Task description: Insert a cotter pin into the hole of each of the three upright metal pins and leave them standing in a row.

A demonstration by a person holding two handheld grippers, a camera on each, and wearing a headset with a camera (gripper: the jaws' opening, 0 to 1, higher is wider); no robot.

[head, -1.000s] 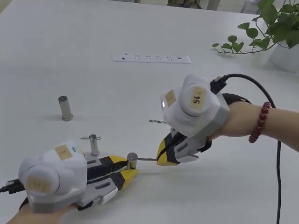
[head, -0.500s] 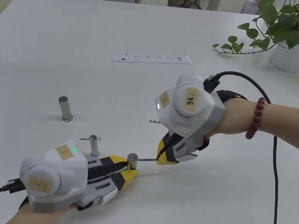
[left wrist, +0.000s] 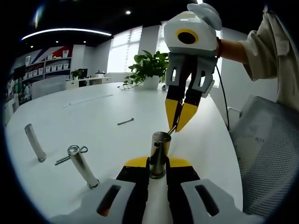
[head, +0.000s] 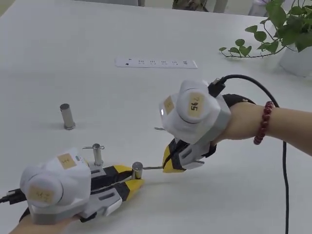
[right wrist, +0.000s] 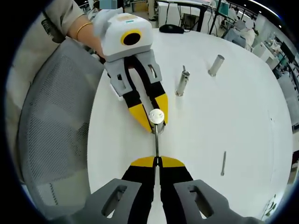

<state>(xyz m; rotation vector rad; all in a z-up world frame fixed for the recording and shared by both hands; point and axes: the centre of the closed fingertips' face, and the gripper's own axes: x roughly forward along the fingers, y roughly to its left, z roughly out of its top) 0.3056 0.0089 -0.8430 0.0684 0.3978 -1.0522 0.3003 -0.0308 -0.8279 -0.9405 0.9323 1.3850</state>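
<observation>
Metal pin (left wrist: 160, 148) in left tongs (left wrist: 159, 163), cotter pin (right wrist: 156, 145) in right tongs (right wrist: 157, 162)

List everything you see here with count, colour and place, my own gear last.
table: one, white.
metal pins: three, silver, upright; one far left, one middle, one nearest, clamped.
cotter pins: three, silver; one lying loose, one through the middle pin, one reaching the clamped pin.
power strip: one, white, far side.
plant: one, green, white pot, far right.
chair: one, grey mesh, beside table.
bracelet: one, red beads, right wrist.
left gripper: one, white with yellow tips, shut on nearest pin.
right gripper: one, white with yellow tips, shut on cotter pin.
</observation>
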